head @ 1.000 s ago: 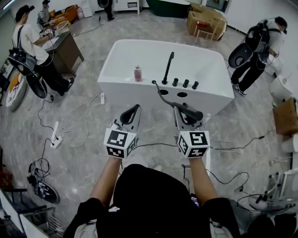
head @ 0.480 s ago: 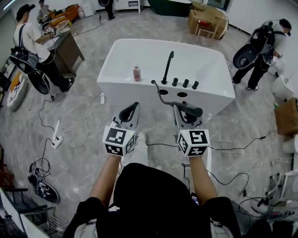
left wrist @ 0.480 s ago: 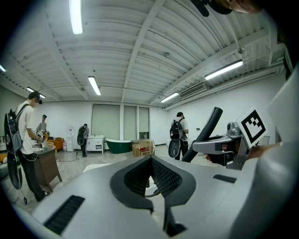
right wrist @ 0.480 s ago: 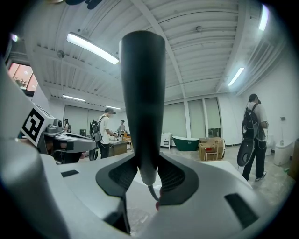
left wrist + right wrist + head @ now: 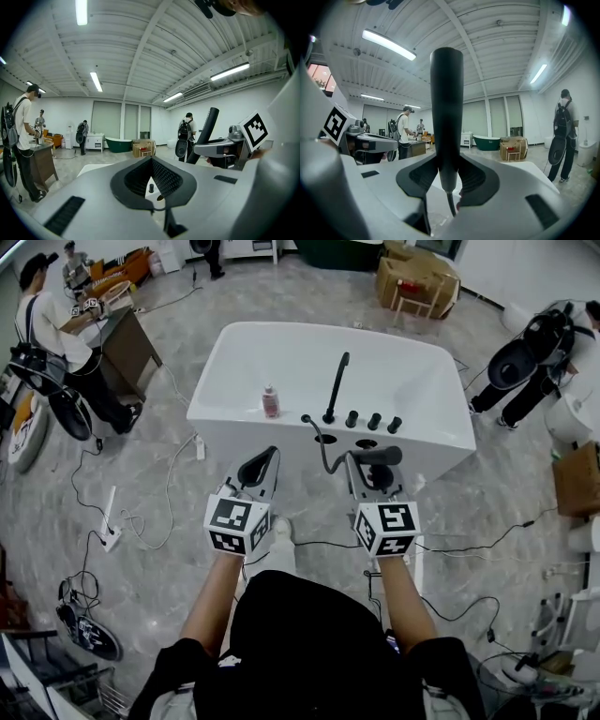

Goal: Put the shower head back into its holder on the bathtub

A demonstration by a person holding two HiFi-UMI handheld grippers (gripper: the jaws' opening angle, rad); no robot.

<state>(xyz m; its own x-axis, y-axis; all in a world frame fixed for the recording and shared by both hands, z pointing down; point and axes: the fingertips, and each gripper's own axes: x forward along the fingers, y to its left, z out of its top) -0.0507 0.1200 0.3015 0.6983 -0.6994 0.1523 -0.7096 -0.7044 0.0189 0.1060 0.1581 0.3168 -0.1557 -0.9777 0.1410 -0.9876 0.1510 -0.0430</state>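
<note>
Right hand-held gripper [image 5: 372, 470] pinches shower head [image 5: 382, 456], lying three-to-nine; holder opening [image 5: 367, 443] at twelve, near. Left hand-held gripper [image 5: 258, 465] closed, empty.

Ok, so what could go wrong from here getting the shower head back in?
1. The hose hangs slack below the shower head clamped in the right gripper. It could snag on the knobs near the bathtub holder.
2. A cable lies across the floor by the person's feet, a likely trip hazard.
</note>
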